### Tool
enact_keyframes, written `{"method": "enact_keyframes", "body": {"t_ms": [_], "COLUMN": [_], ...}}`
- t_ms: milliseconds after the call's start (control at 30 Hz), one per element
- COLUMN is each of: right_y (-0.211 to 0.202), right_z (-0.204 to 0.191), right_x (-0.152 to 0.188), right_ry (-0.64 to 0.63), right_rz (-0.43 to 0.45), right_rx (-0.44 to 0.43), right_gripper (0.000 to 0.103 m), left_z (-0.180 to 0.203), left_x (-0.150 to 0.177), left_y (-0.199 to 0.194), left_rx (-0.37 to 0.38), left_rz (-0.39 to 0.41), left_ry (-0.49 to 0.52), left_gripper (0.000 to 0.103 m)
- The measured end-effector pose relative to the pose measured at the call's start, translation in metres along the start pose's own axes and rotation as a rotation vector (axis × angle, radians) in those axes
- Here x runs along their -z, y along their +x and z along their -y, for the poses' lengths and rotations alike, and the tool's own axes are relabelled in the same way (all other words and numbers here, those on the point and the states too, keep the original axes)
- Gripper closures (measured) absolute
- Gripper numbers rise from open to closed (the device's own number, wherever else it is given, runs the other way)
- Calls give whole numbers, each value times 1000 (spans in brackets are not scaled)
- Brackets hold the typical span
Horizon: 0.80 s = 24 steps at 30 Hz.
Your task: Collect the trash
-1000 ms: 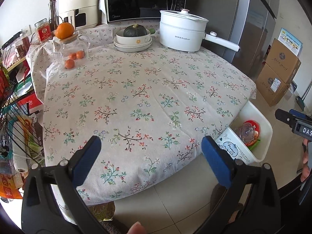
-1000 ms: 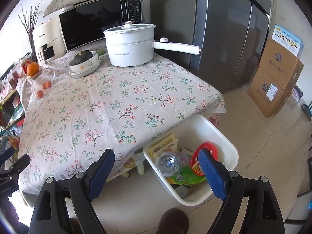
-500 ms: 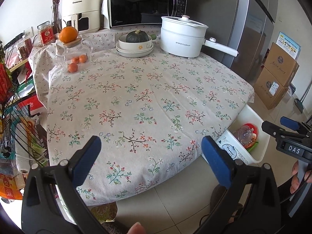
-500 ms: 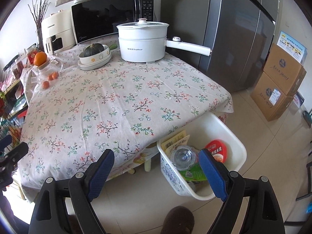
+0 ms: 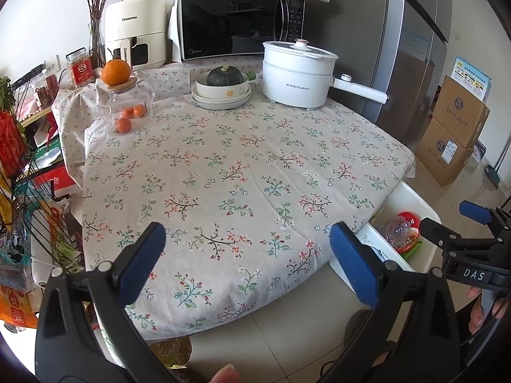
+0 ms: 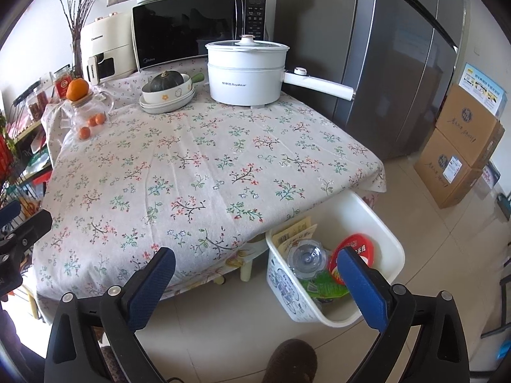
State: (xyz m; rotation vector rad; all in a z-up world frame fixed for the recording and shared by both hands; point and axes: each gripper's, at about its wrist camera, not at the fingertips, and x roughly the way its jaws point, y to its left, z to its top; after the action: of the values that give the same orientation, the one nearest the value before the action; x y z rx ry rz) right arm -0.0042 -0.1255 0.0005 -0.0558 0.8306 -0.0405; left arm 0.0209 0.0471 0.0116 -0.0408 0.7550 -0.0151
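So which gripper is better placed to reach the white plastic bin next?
Right. The right gripper, open, is nearest the white plastic bin; the left gripper, open, faces the floral tablecloth.

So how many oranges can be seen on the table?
4. One big orange sits on the lid of the glass jar. Three small ones are inside that jar. More may be hidden behind them.

Both tools (image 5: 246, 252) (image 6: 255, 279) drawn back from table (image 6: 204, 159); bin (image 6: 388, 239) now farther ahead.
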Motion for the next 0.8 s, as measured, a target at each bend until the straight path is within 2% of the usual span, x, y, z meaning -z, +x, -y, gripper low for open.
{"method": "enact_keyframes", "body": {"t_ms": [800], "right_y": [-5], "right_z": [8], "right_x": [-2], "right_ry": [18], "right_rz": [21], "right_rx": [59], "right_gripper": [0], "left_z": [3], "left_x": [-5], "left_y": [-4], "left_rx": [6], "left_rz": [23], "left_ry": [-10], "left_gripper": [1]}}
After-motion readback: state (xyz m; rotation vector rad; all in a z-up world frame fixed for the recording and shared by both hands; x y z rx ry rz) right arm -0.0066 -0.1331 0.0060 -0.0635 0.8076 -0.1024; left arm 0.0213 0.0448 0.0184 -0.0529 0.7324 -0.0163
